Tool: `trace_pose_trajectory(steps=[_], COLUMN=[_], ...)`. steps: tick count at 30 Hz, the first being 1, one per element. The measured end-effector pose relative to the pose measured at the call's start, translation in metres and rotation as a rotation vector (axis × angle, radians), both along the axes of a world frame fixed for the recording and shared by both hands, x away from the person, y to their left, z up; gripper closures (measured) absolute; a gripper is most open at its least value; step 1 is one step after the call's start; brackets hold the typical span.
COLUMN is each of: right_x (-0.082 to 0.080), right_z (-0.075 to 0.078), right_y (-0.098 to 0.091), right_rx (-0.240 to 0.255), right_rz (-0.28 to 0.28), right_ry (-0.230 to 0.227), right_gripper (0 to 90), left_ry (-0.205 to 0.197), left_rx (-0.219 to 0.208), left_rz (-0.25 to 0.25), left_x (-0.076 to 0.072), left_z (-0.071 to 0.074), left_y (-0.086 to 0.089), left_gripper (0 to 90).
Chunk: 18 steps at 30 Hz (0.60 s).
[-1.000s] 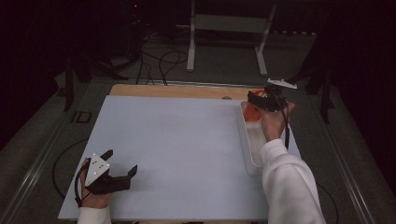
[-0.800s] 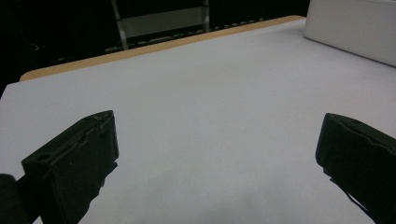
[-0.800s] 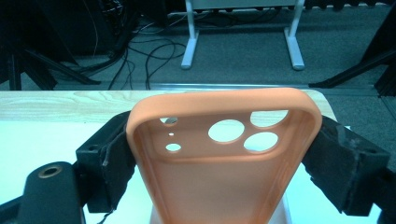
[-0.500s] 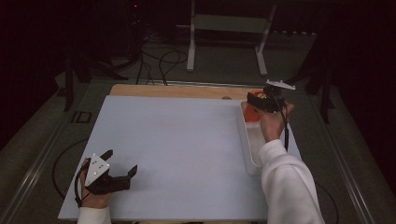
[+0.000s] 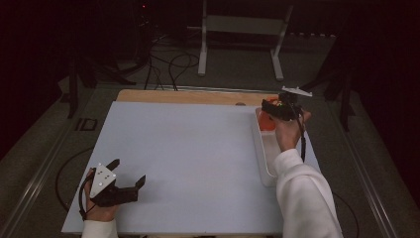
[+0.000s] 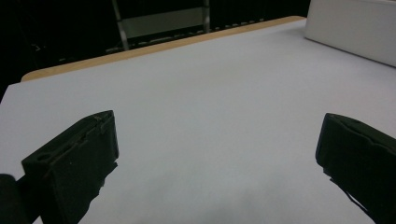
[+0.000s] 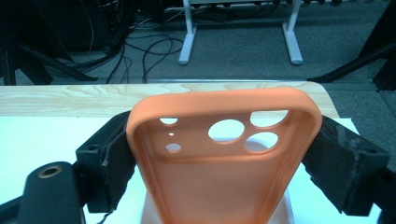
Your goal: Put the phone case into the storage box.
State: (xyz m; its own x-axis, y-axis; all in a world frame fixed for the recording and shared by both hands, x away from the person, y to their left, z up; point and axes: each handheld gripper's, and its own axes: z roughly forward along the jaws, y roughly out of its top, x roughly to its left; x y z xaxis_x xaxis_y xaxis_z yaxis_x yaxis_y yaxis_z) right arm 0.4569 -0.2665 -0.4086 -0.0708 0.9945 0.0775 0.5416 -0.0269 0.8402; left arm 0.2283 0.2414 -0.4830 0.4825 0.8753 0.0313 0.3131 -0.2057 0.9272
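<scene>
Orange phone case (image 7: 224,154) sits clamped between the 2 black jaws of the right gripper (image 5: 278,109), its open side facing the camera and its camera holes at the far end. In the high view this gripper hovers at the far right of the table (image 5: 198,148), just above the far end of a long white tray (image 5: 263,158) lying along the right edge. The left gripper (image 5: 121,184) rests at the near left corner, well apart from the tray, its jaws spread wide with bare white surface between them. A white sleeve (image 5: 307,198) covers the right forearm.
</scene>
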Motion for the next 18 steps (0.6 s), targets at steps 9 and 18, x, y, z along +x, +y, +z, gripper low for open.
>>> trace_pose_trajectory(steps=[9,18], right_x=[0.0005,0.0011], right_z=[-0.0036,-0.0097], right_y=[-0.0008,-0.0018], right_rx=[-0.001,-0.003], right_rz=[-0.004,-0.009], right_ry=[0.009,0.023], right_gripper=[16.1,16.0], left_ry=[-0.002,-0.004], left_rx=[0.002,0.002], left_rz=[-0.001,-0.002], left_x=[-0.0003,-0.0006], left_z=[0.0005,0.0008], left_y=[0.0002,-0.0006], left_gripper=[0.1,0.1])
